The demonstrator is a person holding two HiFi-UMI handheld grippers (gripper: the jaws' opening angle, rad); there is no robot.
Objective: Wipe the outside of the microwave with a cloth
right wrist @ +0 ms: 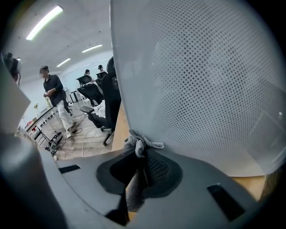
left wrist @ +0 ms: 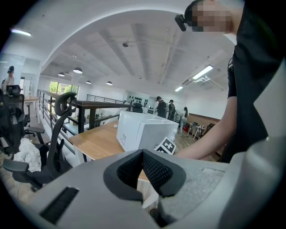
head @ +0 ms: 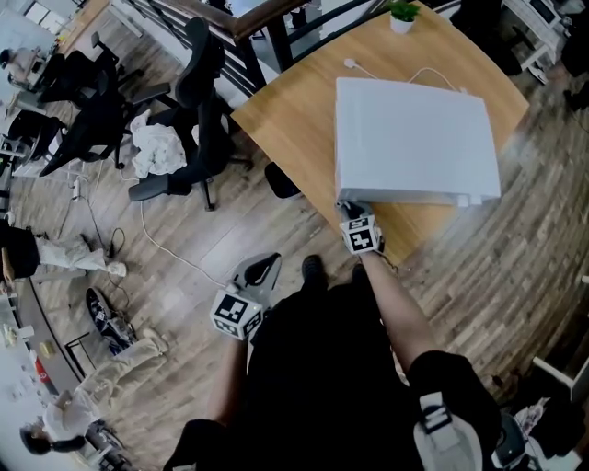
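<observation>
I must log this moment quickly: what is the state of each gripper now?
Left gripper: closed, holding nothing.
Right gripper: closed on the grey cloth, at the microwave.

Open-plan office: swivel chairs (head: 204,120), wood worktop (head: 294,129), ceiling strip lights (left wrist: 202,72), ppl (left wrist: 161,107) standing in bkgd.

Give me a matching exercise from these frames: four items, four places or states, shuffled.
Items:
1. microwave
2. cloth
3. left tool
4. potted plant

Places or states:
A. at the far edge of the table
B. shut, empty, held over the floor
C. pinched in the right tool
D. white, standing on the table

Pairs: 1-D, 2-C, 3-B, 4-A
</observation>
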